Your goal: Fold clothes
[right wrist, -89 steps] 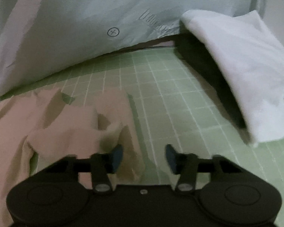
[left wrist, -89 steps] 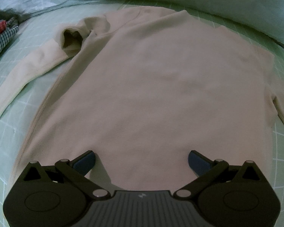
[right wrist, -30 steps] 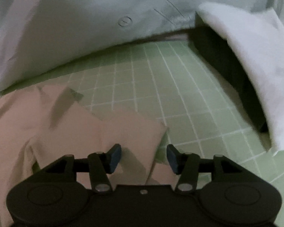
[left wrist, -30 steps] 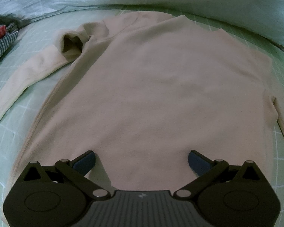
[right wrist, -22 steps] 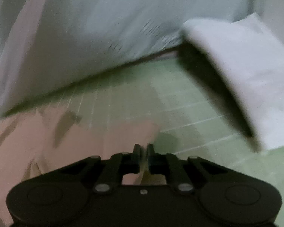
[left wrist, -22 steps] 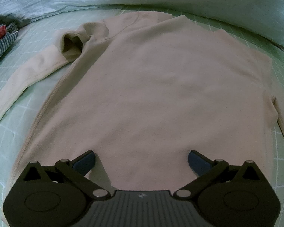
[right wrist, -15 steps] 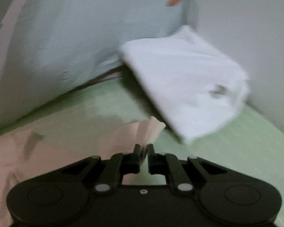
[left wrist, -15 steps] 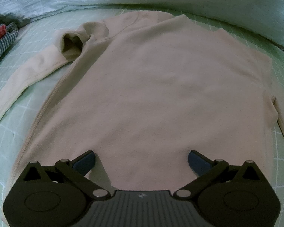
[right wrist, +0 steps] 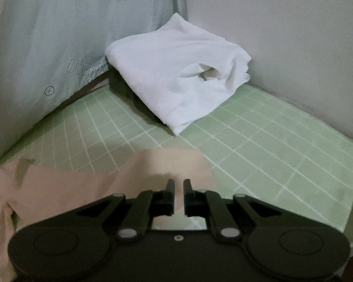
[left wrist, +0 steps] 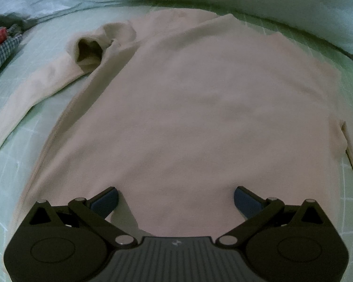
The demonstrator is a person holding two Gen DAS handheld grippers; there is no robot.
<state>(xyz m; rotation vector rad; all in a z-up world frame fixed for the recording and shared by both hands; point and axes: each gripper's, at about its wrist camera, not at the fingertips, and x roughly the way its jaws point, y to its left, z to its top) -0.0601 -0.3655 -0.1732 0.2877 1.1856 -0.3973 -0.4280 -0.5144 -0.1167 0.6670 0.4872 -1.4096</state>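
Observation:
A beige long-sleeved sweater (left wrist: pixel 188 105) lies spread flat on the green grid mat (left wrist: pixel 2 188). Its left sleeve (left wrist: pixel 35 94) stretches out to the side, bunched at the shoulder. My left gripper (left wrist: pixel 175 193) hangs open over the sweater's near hem, fingers wide apart, nothing between them. In the right wrist view my right gripper (right wrist: pixel 178 184) is shut on the sweater's other sleeve (right wrist: pixel 171 162). That sleeve's end sticks out past the fingertips, drawn out straight over the mat (right wrist: pixel 270 152).
A folded white cloth (right wrist: pixel 176 70) rests on a dark block (right wrist: pixel 122 84) in the far corner, against a pale wall (right wrist: pixel 282 35). Pale blue bedding (right wrist: pixel 47 35) runs along the mat's far edge. Checked cloth (left wrist: pixel 2 44) lies at far left.
My right gripper closed on the sleeve end and carried it out sideways, straightening it; its view swung toward the white cloth and wall. The left gripper and sweater body stayed still.

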